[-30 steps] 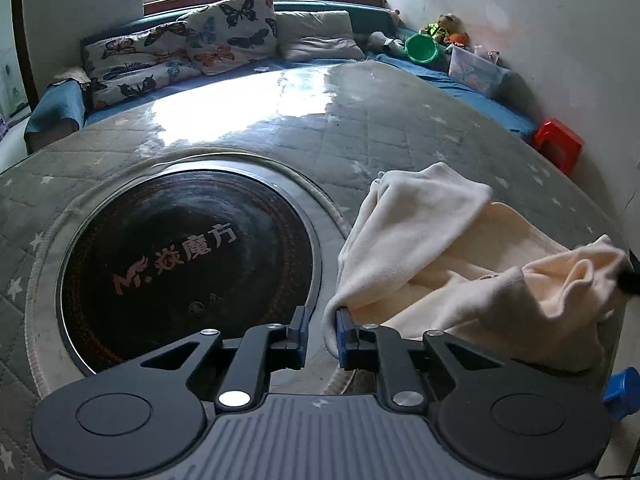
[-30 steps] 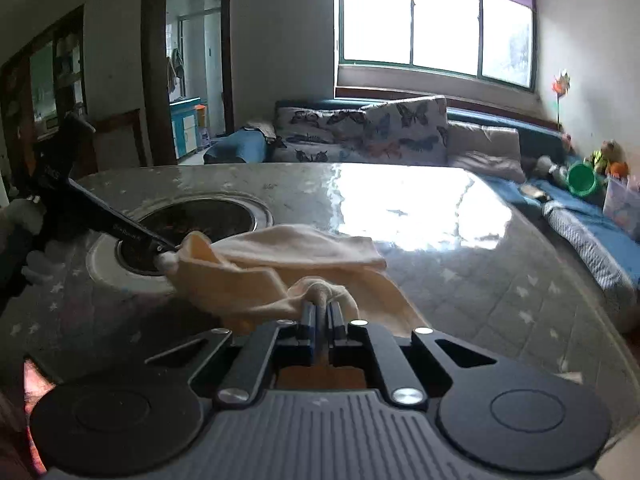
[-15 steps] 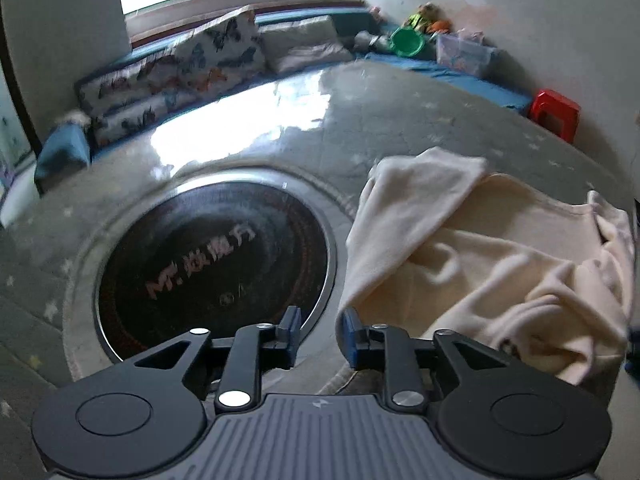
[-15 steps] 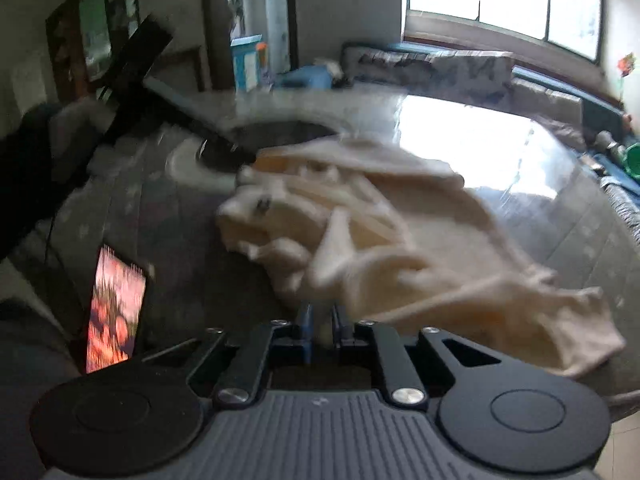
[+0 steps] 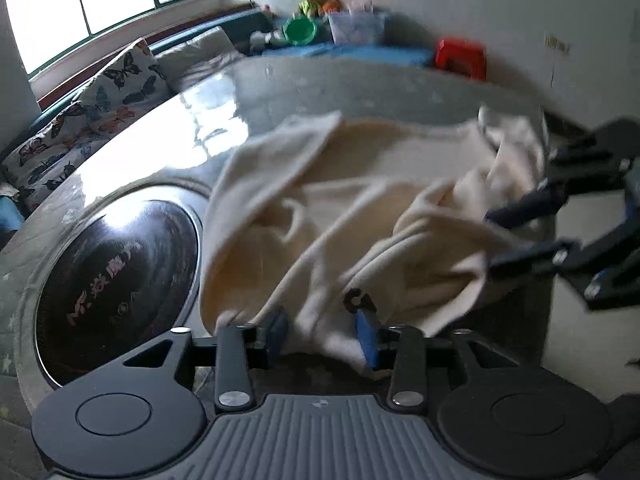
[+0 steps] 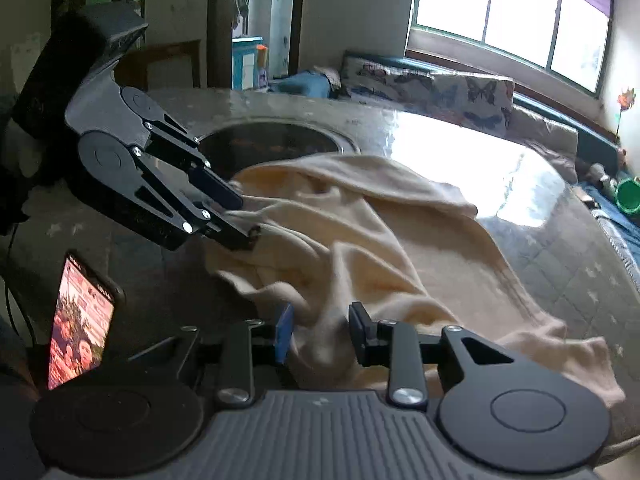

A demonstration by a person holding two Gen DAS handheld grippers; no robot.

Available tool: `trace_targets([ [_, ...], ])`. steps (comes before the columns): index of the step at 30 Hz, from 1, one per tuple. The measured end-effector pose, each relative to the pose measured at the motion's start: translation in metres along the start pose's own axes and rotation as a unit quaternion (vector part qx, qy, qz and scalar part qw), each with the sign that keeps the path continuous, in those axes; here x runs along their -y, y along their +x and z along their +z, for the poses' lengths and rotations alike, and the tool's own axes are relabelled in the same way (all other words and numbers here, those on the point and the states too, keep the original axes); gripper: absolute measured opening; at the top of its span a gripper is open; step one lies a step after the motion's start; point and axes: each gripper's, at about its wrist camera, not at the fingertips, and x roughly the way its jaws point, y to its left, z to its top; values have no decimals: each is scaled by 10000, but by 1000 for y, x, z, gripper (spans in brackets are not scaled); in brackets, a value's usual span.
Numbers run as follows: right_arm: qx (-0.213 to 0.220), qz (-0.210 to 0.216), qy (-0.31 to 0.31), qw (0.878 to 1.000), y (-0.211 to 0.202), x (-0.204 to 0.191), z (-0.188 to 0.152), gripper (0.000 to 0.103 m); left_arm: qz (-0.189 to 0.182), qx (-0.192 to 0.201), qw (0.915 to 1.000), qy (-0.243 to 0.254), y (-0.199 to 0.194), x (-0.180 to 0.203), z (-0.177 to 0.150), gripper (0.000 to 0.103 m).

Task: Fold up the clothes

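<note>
A cream garment [image 5: 360, 200] lies rumpled on the round grey-covered table [image 5: 280, 88], spreading from the black inset disc toward the table's edge. My left gripper [image 5: 321, 332] is open at the garment's near hem, with cloth sagging between its blue pads. In the right wrist view the same garment [image 6: 380, 248] fills the middle. My right gripper [image 6: 320, 332] is open too, with a fold of cloth lying between its fingers. Each gripper shows in the other's view: the left gripper [image 6: 244, 220] at the far edge of the cloth, the right gripper [image 5: 491, 238] at its right edge.
A black glass disc [image 5: 116, 272] with printed characters is set into the table left of the garment. A lit phone [image 6: 80, 320] stands at the table's near left. A sofa with butterfly cushions [image 5: 120, 84], a red stool [image 5: 460, 58] and a green basin [image 5: 300, 30] ring the table.
The right gripper, shut on a bunch of cloth a second ago, has let go and opened. The left gripper's jaws have widened. The garment has dropped and spread over the table.
</note>
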Motion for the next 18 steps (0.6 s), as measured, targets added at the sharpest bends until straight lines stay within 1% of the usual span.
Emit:
trace_targets([
  [1,-50,29,35,10000,1,1,-2,22,-81,18,10000,-10,-1,-1,-1,24],
  [2,-114,116,91,9998,1,2,-4,21,-163,36,9999,-20,-1,-1,-2,22],
  [4,-275,468,257,9982,-1,7,-9,21,-337,91,9994,-40,-8,-6,-4,22],
  [5,-292,555,297,9976,-3,8,-11,23,-414,116,9991,-56,-12,-9,-4,23],
  [7,-170,635,488,9966,-10,14,-11,23,-363,120,9991,-199,-14,-19,-3,26],
  [8,-77,609,600,9963,-12,19,-9,23,-259,149,9991,-313,-11,-24,-1,27],
  [9,29,518,715,9961,-15,26,-6,24,-154,178,9988,-426,-9,-29,1,32],
  [11,224,319,936,9949,-19,40,-1,29,55,235,9976,-652,-5,-39,5,43],
  [12,283,180,1030,9941,-18,49,1,31,160,264,9966,-765,-3,-44,7,51],
  [13,319,11,1108,9933,-17,58,3,36,264,293,9954,-878,0,-49,9,54],
  [14,310,-188,1152,9927,-15,67,5,37,369,322,9939,-991,2,-54,11,56],
  [16,227,-552,1256,9903,-5,86,9,38,578,379,9902,-1215,6,-65,15,64],
  [17,181,-708,1276,9891,2,95,10,41,670,398,9882,-1319,9,-69,17,65],
  [18,135,-863,1295,9877,9,104,11,44,652,329,9882,-1349,14,-71,17,67],
])
